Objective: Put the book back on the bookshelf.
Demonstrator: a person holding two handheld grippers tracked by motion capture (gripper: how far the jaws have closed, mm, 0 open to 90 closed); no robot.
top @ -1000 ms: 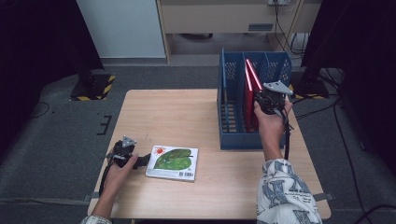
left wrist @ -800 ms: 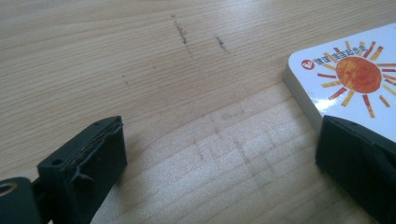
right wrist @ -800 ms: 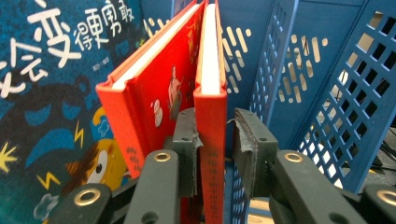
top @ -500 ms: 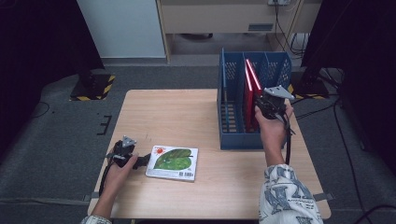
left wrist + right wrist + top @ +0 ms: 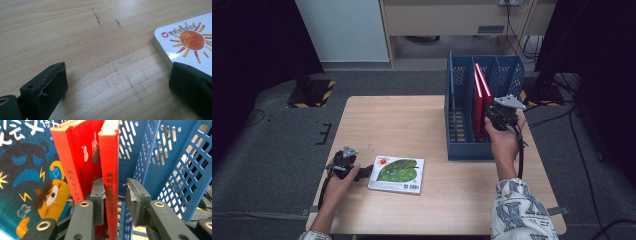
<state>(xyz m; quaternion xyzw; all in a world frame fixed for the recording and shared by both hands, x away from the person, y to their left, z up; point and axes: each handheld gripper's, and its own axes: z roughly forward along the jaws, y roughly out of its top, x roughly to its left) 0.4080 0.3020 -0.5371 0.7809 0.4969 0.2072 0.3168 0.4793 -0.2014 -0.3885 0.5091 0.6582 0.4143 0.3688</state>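
Straddling a red book's [image 5: 111, 170] spine, your right hand-held gripper [image 5: 115, 200] has its jaws slightly apart (one pad touching, the other clear) inside the blue rack [image 5: 462, 145]; your left hand-held gripper [image 5: 117, 87] rests wide open beside the green book [image 5: 397, 173] on the counter [image 5: 402, 120].

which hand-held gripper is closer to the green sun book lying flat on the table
Left. The left hand-held gripper sits at the green book, one jaw at its corner. The right hand-held gripper is across the table at the blue rack, jaws either side of a red book.
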